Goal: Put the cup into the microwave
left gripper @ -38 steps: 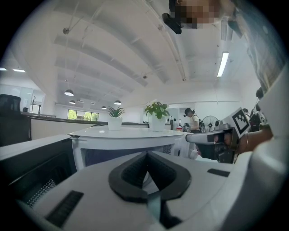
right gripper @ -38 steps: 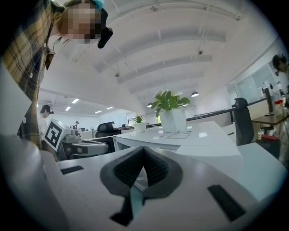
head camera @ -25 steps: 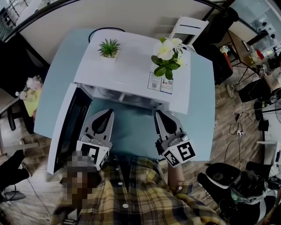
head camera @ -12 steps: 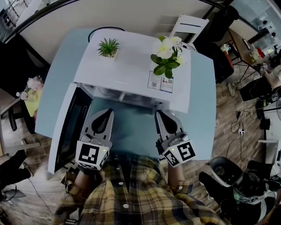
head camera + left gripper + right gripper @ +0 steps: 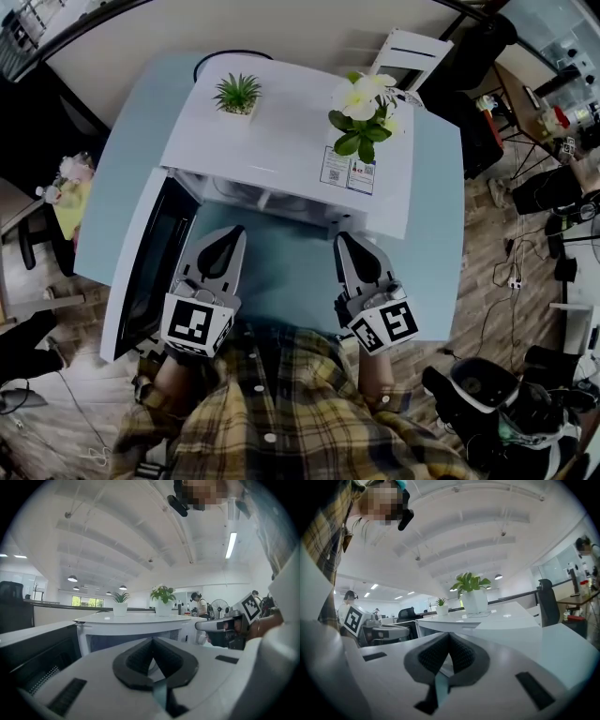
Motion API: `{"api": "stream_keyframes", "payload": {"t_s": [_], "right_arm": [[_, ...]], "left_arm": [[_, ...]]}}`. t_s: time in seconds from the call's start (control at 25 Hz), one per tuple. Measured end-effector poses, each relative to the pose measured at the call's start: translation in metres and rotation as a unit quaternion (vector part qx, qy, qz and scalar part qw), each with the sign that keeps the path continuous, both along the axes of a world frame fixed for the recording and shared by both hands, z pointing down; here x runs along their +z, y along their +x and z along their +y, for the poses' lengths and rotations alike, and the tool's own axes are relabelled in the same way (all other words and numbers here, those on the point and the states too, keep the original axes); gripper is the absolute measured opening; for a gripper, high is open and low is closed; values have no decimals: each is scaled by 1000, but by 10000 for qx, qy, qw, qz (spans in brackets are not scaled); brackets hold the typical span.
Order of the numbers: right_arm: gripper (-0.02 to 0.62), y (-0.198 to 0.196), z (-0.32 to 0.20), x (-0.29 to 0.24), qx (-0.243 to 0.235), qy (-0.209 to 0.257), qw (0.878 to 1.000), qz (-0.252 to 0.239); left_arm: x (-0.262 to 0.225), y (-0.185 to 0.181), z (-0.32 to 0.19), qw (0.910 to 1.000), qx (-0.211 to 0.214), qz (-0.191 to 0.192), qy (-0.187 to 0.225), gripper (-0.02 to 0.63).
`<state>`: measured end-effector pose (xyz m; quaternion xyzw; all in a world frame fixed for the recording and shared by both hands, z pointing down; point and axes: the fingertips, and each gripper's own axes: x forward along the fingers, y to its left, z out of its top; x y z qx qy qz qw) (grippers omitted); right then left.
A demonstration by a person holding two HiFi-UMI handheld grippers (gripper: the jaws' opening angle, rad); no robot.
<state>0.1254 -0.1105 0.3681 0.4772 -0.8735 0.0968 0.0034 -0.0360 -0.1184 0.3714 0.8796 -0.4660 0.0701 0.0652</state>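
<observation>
Claws both closed and empty: left claw [image 5: 230, 234] and right claw [image 5: 346, 243] level over worktop [image 5: 281, 272], facing microwave [image 5: 281, 141]. Door [image 5: 141, 272] open, presumably for loading. Cup visible in no view.

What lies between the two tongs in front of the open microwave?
Nothing but bare blue table, as the head view shows. The left tongs and right tongs are both shut and empty.

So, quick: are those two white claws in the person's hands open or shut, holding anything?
Left white gripper with black pads: closed, holding nothing.
Right white gripper with black pads: closed, holding nothing.
</observation>
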Motion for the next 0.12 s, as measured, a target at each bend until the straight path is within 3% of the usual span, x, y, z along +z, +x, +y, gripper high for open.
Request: {"api": "stream_keyframes", "payload": {"t_s": [0.12], "right_arm": [[2, 1, -1, 0, 11, 17, 10000, 27]], "left_arm": [[-3, 2, -3, 9998, 145, -48, 87, -3]]}}
